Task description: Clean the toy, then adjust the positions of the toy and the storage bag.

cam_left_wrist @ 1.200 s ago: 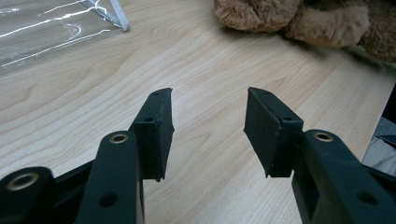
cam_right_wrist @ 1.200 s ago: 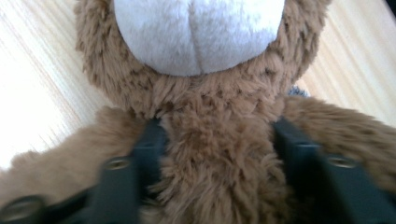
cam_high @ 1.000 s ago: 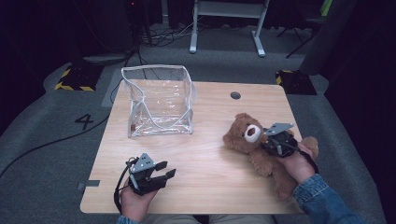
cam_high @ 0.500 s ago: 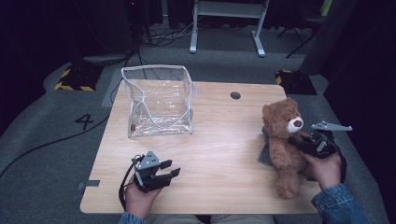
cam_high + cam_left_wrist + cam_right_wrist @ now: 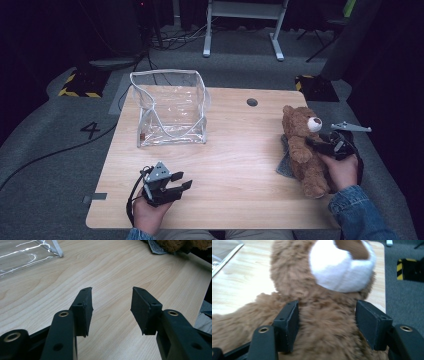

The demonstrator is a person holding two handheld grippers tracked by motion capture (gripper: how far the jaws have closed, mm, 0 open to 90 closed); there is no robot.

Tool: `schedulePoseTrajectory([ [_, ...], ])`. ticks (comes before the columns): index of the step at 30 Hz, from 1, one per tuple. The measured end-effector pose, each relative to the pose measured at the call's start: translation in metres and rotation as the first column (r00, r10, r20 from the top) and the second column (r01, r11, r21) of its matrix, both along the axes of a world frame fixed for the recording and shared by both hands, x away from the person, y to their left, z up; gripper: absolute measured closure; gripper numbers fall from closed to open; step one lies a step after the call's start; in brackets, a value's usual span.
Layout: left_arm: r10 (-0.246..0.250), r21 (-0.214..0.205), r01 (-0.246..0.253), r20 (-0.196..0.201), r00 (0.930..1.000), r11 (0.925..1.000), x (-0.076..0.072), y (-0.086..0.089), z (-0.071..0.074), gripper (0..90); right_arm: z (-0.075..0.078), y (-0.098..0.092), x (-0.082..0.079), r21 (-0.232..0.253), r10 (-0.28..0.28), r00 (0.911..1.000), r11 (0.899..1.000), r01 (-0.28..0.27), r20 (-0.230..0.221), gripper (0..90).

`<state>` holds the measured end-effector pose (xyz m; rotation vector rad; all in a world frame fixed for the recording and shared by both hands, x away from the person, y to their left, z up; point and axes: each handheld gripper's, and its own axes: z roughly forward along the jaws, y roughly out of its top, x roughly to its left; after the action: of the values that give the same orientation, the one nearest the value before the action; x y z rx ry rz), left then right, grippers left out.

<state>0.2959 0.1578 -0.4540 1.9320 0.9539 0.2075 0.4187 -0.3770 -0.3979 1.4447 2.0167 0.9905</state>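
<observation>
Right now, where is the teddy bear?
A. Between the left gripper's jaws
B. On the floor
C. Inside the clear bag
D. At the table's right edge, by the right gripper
D: the bear lies at the right edge of the table, with the right gripper at its chest, jaws open around the fur.

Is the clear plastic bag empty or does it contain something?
Empty: through the clear plastic bag only its creased walls and the table show.
</observation>
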Motion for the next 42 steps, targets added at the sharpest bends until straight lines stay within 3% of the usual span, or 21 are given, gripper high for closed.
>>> schedulePoseTrajectory([
  [2,0.001,-0.002,-0.001,0.001,1.0000,1.0000,-0.001,0.000,0.000,51.8,0.002,0.004,-0.003,-0.020,0.022,0.9996,1.000,-0.022,0.016,36.3],
  [9,0.015,-0.008,-0.015,0.000,0.9999,0.9999,-0.003,0.004,0.001,51.8,0.016,0.009,-0.016,-0.012,0.048,0.9952,0.999,-0.047,0.085,36.3],
  [14,0.019,-0.006,-0.019,0.007,0.9998,0.9998,-0.003,0.008,0.004,51.8,0.034,0.029,-0.033,0.003,0.142,0.9803,0.990,-0.144,0.137,38.6],
  [18,0.040,0.003,-0.040,0.015,0.9991,0.9992,-0.005,0.013,0.009,51.8,0.043,0.057,-0.045,0.003,0.249,0.9565,0.968,-0.253,0.152,38.8],
  [23,0.059,0.019,-0.059,0.024,0.9980,0.9981,-0.006,0.020,0.014,51.7,0.046,0.094,-0.054,-0.010,0.387,0.9108,0.921,-0.389,0.144,42.9],
  [25,0.064,0.017,-0.065,0.025,0.9976,0.9978,-0.007,0.023,0.015,51.7,0.046,0.107,-0.054,-0.015,0.418,0.8976,0.907,-0.420,0.139,42.9],
  [35,0.120,0.027,-0.121,0.026,0.9924,0.9923,-0.024,0.041,0.016,51.6,0.034,0.160,-0.024,-0.036,0.508,0.8553,0.861,-0.507,0.101,43.6],
  [38,0.144,0.024,-0.144,0.021,0.9894,0.9893,-0.032,0.048,0.015,51.6,0.027,0.179,-0.014,-0.081,0.528,0.8437,0.849,-0.522,0.099,44.3],
  [42,0.174,0.017,-0.175,0.013,0.9846,0.9845,-0.041,0.055,0.013,51.7,0.016,0.197,0.005,-0.044,0.557,0.8275,0.830,-0.555,0.071,46.3],
])
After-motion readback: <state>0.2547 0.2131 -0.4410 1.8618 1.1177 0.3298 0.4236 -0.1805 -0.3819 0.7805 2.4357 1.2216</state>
